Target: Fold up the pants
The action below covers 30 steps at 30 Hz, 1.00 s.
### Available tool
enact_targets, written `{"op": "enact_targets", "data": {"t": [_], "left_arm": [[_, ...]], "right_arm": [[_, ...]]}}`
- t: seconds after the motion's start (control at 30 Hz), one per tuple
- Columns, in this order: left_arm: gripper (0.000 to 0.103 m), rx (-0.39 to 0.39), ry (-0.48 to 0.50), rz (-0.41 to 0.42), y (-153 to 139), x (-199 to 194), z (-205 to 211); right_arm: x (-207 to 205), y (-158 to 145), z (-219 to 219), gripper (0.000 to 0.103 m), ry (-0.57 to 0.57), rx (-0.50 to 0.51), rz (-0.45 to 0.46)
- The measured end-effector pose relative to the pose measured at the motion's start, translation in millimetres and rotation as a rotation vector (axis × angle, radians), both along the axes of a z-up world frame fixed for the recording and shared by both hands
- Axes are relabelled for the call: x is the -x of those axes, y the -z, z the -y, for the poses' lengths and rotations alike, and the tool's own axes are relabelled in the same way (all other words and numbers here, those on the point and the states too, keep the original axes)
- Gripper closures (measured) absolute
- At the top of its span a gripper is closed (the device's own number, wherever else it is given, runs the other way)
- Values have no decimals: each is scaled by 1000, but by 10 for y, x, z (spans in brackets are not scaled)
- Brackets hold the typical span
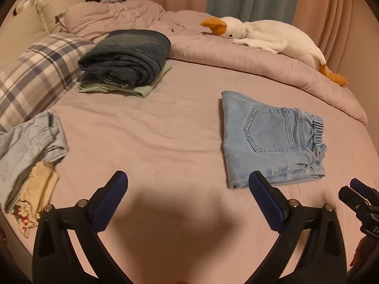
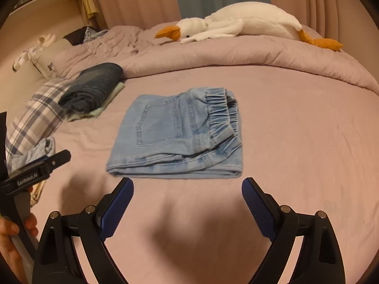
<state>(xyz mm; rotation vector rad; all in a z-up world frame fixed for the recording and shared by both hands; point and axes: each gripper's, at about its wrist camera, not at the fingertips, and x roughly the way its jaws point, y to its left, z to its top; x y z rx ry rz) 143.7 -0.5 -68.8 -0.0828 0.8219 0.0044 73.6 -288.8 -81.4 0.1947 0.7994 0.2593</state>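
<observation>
While both grippers gape empty, folded jeans [image 2: 175, 135] between dark stack [image 1: 125, 56] and plush goose [image 1: 267, 37].

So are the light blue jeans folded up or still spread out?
Folded. The light blue jeans lie as a compact rectangle on the bed, layered edges stacked along the near side.

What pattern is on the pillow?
Blue, grey and white plaid pillow, clearest in the left wrist view.

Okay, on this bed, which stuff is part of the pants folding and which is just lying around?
Part of the job:
- folded light blue jeans
- stack of folded clothes, dark jeans on top
- crumpled unfolded clothes
- left gripper and right gripper, both open and empty

Just lying about:
- plush goose
- plaid pillow
- duvet
</observation>
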Motion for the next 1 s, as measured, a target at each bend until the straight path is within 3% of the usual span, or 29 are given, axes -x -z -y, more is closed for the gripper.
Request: {"op": "enact_targets", "data": {"t": [0.1,0.2,0.57,1.0], "left_arm": [[1,-5,10,13,-91,166,-16],[1,-13,23,26,-174,320,-4],[1,-51,75,65,-324,801,196],[1,-58,115,72,-377,978,332]], "right_arm": [[107,-68,-49,10,-11,0,10],[258,-150,-110,1,-23,15,33],[737,-340,-238,1,-40,55,105],[964,-388,-174,1,-31,-5,116]]}}
